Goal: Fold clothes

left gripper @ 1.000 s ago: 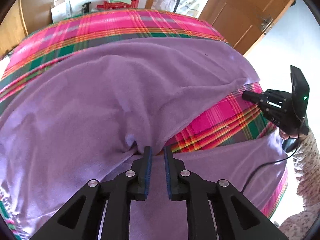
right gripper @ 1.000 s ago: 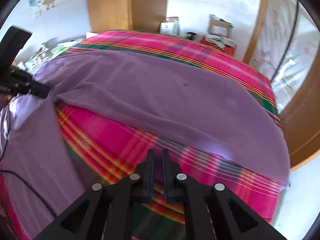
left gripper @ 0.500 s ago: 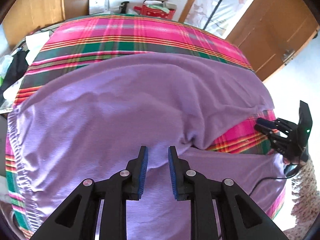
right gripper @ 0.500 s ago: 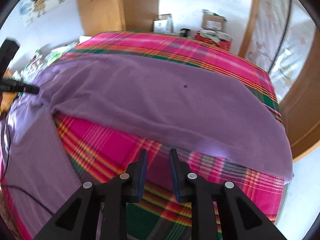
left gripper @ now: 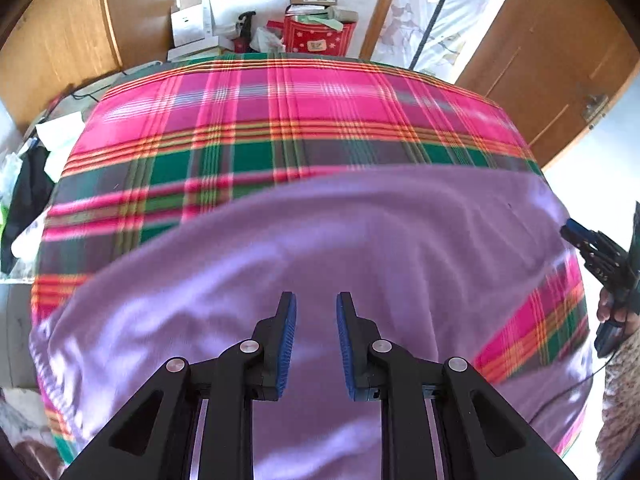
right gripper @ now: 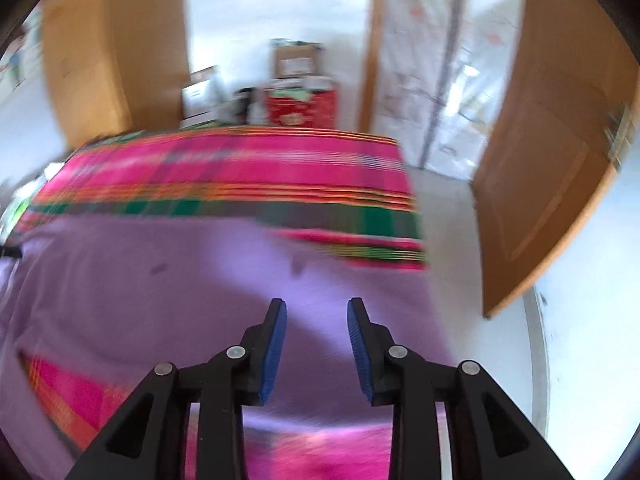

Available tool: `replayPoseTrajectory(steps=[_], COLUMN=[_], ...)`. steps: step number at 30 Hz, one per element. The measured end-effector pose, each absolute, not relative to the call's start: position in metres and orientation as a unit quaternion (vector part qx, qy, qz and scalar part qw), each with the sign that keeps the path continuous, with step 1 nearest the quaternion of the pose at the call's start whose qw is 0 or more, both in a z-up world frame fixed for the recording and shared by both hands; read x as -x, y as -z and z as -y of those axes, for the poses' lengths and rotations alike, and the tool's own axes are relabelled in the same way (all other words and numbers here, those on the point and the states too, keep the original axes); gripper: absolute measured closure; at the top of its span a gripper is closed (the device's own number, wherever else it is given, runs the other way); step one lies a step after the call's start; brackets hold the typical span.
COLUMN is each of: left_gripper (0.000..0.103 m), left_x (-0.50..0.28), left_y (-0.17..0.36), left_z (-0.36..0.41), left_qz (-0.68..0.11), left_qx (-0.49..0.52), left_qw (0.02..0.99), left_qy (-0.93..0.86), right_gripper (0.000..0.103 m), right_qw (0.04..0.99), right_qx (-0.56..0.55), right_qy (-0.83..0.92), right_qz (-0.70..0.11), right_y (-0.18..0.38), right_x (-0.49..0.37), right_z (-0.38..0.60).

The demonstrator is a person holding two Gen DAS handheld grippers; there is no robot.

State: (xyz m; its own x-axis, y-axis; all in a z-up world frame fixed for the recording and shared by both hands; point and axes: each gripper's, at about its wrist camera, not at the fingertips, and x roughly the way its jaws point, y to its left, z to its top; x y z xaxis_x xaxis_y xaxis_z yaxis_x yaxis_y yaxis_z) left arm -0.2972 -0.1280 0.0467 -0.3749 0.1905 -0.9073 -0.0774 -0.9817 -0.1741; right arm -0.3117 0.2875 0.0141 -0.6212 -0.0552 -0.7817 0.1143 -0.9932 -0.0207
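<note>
A large purple cloth (left gripper: 320, 240) lies spread over a bed with a pink, green and orange plaid cover (left gripper: 288, 120). My left gripper (left gripper: 316, 308) is open just above the cloth, nothing between its blue pads. The right gripper (left gripper: 576, 234) shows at the far right of the left wrist view, at the cloth's right edge. In the blurred right wrist view my right gripper (right gripper: 317, 312) is open over the purple cloth (right gripper: 160, 280), holding nothing. A strip of plaid (left gripper: 536, 328) shows between cloth layers at the right.
Cardboard boxes and a red bag (left gripper: 316, 36) stand past the bed's far end. A wooden wardrobe (left gripper: 60, 40) is at the left, a wooden door (left gripper: 560, 52) at the right. Dark clothing (left gripper: 28, 196) lies left of the bed. A hand (left gripper: 612, 312) holds the right gripper.
Both grippers have opened wider and moved forward over the cloth. The cloth's far edge now lies nearer to me, baring more plaid beyond it. The right wrist view has swung right.
</note>
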Motion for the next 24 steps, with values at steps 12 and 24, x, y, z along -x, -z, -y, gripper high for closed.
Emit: replayPoseTrajectory(steps=[12, 24], left_gripper=[0.082, 0.077], left_x=[0.349, 0.353], left_y=[-0.019, -0.016], left_z=[0.111, 0.089], left_qz=[0.041, 0.039], left_qx=[0.576, 0.571], left_qw=[0.069, 0.078], left_qy=[-0.814, -0.816], right_gripper=[0.062, 0.062], right_qw=[0.090, 0.127], right_qx=[-0.461, -0.452], right_qy=[0.878, 0.883], right_qz=[0.087, -0.015], right_y=[0.014, 0.014], right_x=[0.359, 0.330], right_z=[-0.341, -0.305])
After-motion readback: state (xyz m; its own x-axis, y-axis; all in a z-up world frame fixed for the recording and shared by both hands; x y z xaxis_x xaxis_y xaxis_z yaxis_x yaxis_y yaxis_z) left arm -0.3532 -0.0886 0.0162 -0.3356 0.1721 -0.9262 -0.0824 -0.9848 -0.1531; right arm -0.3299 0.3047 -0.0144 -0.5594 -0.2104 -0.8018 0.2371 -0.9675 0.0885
